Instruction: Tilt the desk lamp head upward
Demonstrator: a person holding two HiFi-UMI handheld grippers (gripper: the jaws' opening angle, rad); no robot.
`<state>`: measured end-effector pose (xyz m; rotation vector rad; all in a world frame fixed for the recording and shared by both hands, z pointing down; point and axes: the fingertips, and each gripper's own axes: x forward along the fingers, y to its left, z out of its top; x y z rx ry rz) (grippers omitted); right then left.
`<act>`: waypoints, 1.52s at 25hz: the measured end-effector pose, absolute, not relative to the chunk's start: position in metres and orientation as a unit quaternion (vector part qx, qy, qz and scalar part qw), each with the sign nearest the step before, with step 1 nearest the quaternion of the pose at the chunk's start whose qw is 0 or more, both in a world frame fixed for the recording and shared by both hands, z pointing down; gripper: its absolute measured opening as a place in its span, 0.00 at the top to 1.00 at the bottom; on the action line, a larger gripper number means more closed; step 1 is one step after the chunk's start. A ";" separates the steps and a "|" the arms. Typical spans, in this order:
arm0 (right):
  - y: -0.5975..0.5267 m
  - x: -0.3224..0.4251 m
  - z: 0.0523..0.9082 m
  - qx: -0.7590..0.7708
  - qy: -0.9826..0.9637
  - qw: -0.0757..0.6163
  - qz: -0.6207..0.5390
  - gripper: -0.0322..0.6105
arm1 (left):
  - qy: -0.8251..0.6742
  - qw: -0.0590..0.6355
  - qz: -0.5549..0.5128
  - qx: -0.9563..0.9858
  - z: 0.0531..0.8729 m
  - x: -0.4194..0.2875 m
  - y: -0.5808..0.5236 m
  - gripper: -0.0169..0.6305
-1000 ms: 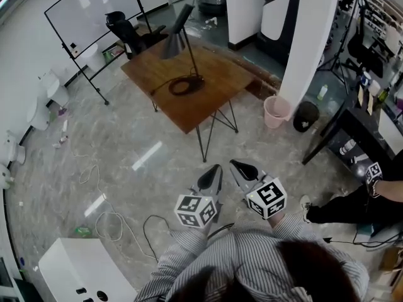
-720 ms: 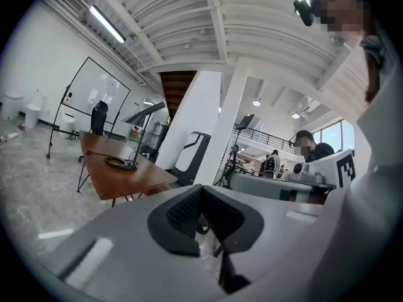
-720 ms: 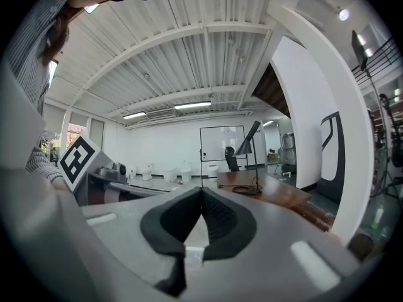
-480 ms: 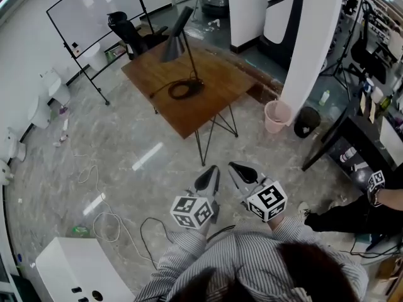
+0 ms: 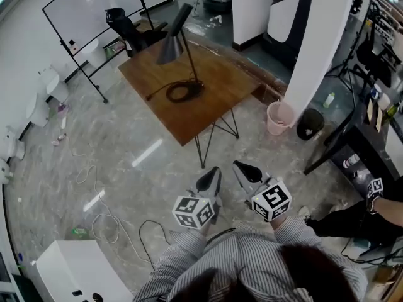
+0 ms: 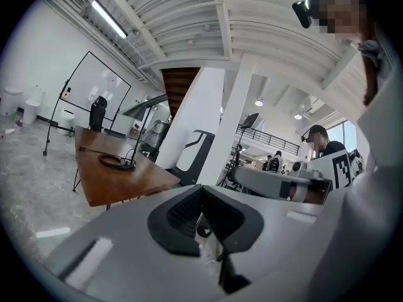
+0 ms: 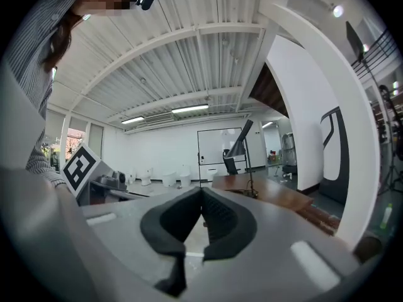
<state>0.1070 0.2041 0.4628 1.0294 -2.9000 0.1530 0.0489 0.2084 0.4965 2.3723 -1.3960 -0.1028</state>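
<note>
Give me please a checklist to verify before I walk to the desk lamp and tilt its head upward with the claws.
1. Desk lamp stands upright on the wooden table: ok.
2. Lamp head points down, tilt not yet done: ok.
3. Left claw free for the grasp: ok, shut with nothing in it.
4. Right claw free for the grasp: ok, also shut and empty.
5. Claws within reach of the lamp: not ok, both hang over the floor, well short of the table.
6. Stiffness of the head joint, and whether the base will stay put: cannot tell.
</note>
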 end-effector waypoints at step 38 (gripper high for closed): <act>-0.212 -0.010 0.405 0.352 -0.929 0.055 -0.097 0.95 | -0.534 0.117 0.021 0.837 0.495 -0.073 -0.244 0.89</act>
